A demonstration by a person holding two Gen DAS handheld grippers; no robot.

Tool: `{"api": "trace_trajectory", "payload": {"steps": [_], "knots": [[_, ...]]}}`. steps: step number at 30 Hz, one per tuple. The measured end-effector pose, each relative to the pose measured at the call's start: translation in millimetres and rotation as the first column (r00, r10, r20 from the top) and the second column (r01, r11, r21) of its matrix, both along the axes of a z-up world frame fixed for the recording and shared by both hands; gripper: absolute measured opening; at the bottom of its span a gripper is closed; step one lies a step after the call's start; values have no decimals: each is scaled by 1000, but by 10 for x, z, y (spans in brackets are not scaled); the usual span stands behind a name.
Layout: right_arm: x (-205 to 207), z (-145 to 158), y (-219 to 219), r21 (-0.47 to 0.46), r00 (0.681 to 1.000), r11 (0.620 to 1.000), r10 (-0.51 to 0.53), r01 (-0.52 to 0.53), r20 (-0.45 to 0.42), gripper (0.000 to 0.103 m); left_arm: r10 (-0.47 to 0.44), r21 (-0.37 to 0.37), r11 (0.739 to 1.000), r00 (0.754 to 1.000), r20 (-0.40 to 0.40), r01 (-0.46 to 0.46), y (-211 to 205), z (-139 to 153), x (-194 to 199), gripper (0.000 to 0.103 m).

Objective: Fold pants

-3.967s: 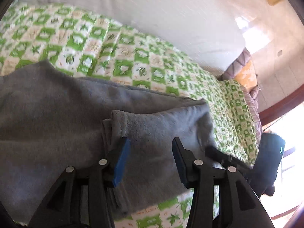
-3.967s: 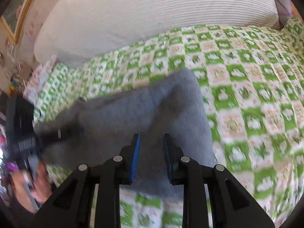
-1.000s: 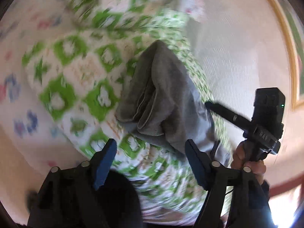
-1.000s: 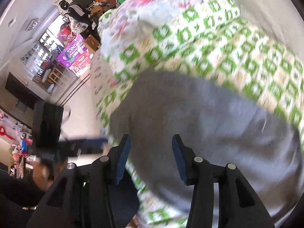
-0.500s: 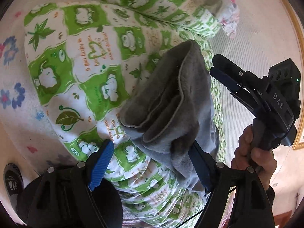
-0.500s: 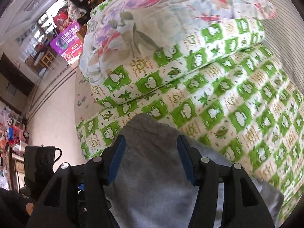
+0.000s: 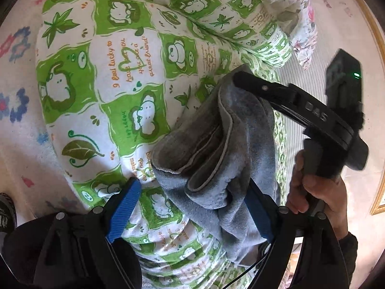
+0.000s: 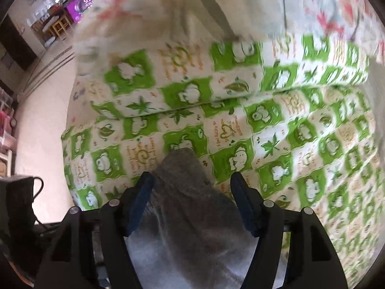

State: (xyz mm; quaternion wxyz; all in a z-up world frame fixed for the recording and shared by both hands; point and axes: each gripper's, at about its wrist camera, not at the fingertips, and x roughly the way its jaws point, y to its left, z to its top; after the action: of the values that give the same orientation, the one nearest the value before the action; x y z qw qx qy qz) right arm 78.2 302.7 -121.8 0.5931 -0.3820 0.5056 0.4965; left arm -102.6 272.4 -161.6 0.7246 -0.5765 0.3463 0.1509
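Observation:
The grey pants [image 7: 216, 149] lie folded in a thick, narrow bundle on the green and white checked quilt [image 7: 134, 72]. Their layered end faces my left gripper [image 7: 192, 207], which is open. The cloth sits between its blue pads and drapes against the right one. My right gripper [image 7: 240, 79], held by a hand [image 7: 312, 187], reaches down onto the far end of the bundle. In the right wrist view the right gripper [image 8: 192, 202] straddles the pants [image 8: 185, 192]. Its jaws are opening, with the cloth between them and a gap at the right pad.
A checked pillow [image 8: 192, 84] and a flowered pillow [image 8: 240, 12] lie beyond the pants. The bed's edge drops to a pale floor [image 8: 41, 120] on the left, with room clutter behind. A striped sheet [image 7: 300, 55] and a gold picture frame [image 7: 377, 204] are at the right.
The right gripper has swung down over the far end of the pants and its jaws have widened. The left gripper has rolled and dropped closer to the layered end.

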Motion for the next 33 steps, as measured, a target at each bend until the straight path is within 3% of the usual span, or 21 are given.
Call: {"api": "trace_trajectory", "payload": {"steps": [4,9,15,22,33], "knots": [[155,-247,-40,-19,995,997,-81,80,-59,67,-9,36,999,1000,-19,10,-29,28,66,86],[169,-136,-198,68,985,988,-129,138,-116,26,-10,69,998,1000,-7,11,-77,79,97,81],[117,332,-469,187,977,966,-152,179,-148,19,-37,54,998,996,81,33,-74,193,61,27],[250,826,-957,295,956,919,-204,261,-209,19,-102,127,989,982,161,82,-318,599,80,25],[377,1410,-1648,386,933,853,-285,351,-217,19,-244,198,960,940,239,199,-889,1134,232,24]]}}
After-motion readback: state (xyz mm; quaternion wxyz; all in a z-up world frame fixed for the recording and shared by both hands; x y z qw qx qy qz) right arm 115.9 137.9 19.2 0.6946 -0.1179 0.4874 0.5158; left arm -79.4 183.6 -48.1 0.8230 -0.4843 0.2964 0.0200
